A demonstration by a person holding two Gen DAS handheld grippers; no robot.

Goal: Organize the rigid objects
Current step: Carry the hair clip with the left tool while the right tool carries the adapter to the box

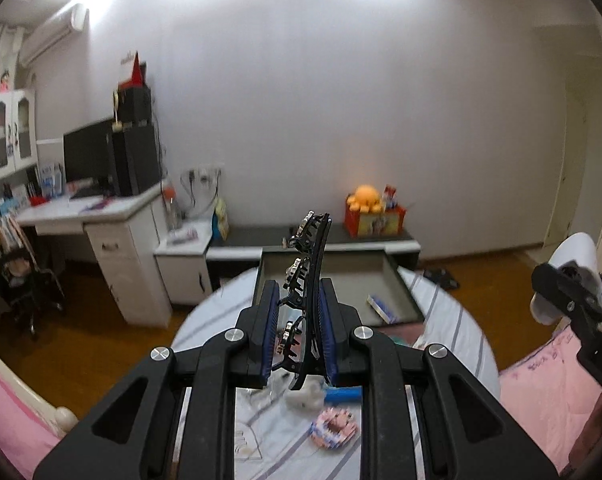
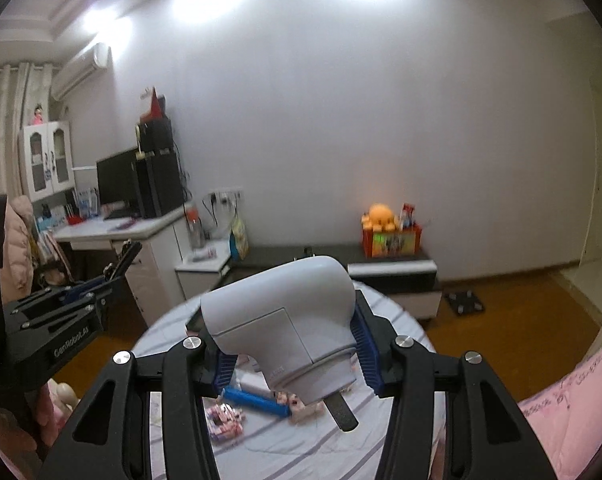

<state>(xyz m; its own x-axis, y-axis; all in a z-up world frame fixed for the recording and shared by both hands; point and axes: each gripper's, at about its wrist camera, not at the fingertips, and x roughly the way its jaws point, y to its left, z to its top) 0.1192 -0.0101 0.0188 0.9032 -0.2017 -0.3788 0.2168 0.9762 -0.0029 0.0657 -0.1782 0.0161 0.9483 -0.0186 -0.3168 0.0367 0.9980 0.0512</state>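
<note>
My left gripper (image 1: 299,316) is shut on a long black hair clip (image 1: 307,280) with rhinestones, held upright above the round table (image 1: 205,320). My right gripper (image 2: 289,340) is shut on a white hair dryer (image 2: 285,320), its grey cord stub hanging below; the dryer also shows at the right of the left wrist view (image 1: 573,264). The left gripper appears at the left of the right wrist view (image 2: 101,280). On the striped tablecloth below lie a blue tube (image 2: 257,400), a pink patterned packet (image 1: 335,428) and a small white object (image 1: 305,398).
A grey open tray or drawer (image 1: 401,280) with a small box in it sits at the table's far side. Beyond are a low black-and-white cabinet (image 2: 393,272) with an orange plush toy, a white desk (image 1: 113,216) with a monitor, and pink bedding (image 2: 573,400) at right.
</note>
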